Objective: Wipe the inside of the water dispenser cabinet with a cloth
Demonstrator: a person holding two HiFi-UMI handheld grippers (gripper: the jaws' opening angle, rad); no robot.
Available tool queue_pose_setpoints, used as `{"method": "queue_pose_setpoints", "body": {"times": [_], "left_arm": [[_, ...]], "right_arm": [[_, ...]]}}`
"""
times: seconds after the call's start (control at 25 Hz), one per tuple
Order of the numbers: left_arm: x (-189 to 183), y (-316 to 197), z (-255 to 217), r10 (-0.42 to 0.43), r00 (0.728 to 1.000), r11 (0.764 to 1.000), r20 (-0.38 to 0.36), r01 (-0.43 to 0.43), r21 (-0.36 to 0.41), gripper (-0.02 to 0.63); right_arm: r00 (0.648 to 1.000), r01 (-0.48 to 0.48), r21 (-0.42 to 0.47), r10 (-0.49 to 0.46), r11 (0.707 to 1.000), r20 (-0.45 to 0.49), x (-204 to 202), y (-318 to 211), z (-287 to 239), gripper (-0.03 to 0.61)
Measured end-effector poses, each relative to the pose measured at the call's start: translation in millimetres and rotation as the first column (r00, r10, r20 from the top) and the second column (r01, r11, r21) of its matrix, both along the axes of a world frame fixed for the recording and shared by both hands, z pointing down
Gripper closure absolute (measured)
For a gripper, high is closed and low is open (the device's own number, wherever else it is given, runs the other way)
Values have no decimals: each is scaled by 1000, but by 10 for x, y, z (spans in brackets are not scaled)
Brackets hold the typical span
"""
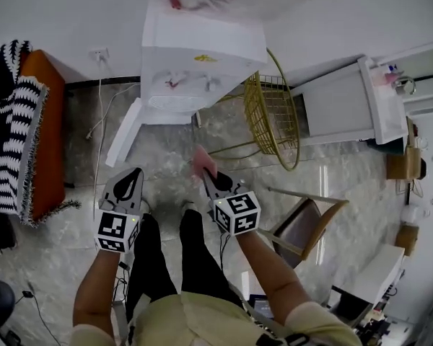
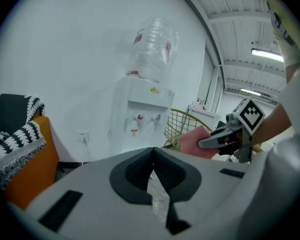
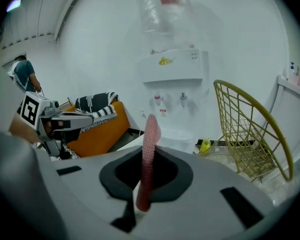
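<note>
Right gripper (image 1: 208, 179) is clamped on the pink cloth (image 1: 202, 158), held upright well short of the water dispenser (image 1: 195, 56); left gripper (image 1: 128, 180) is closed, empty. Approach is judged in hand; next, the cloth must be carried into its cabinet (image 1: 175, 107).

Grey left tool (image 1: 136, 171) and right tool (image 1: 206, 174) carry black-and-white marker cubes (image 1: 116, 231)

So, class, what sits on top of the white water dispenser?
A clear plastic water bottle stands upended on the white water dispenser. Its mouth is hidden in the dispenser's top; how full it is cannot be told.
</note>
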State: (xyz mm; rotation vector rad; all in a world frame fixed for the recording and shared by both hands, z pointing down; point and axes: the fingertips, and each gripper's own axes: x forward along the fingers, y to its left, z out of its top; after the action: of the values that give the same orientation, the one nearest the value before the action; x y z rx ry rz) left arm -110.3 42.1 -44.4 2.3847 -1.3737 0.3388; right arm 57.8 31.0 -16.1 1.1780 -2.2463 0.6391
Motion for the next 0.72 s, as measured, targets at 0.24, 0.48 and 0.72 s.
{"method": "queue_pose_setpoints", "body": {"times": [0.24,0.48,0.72], "left_arm": [[173,-316,769,-70,997,998,14,70,-1,612],[396,-674,1715,-60,998,998,27,60,14,612],[425,-1084,2541,-30,997,998,74,26,62,612]], "right_arm": [[999,33,15,-32,999,-38,187,-436,784,552],[996,44,53,-40,998,-75,366,-911,1808,552],[995,40,113,-29,993,-98,466,-1379,2726,552]]}}
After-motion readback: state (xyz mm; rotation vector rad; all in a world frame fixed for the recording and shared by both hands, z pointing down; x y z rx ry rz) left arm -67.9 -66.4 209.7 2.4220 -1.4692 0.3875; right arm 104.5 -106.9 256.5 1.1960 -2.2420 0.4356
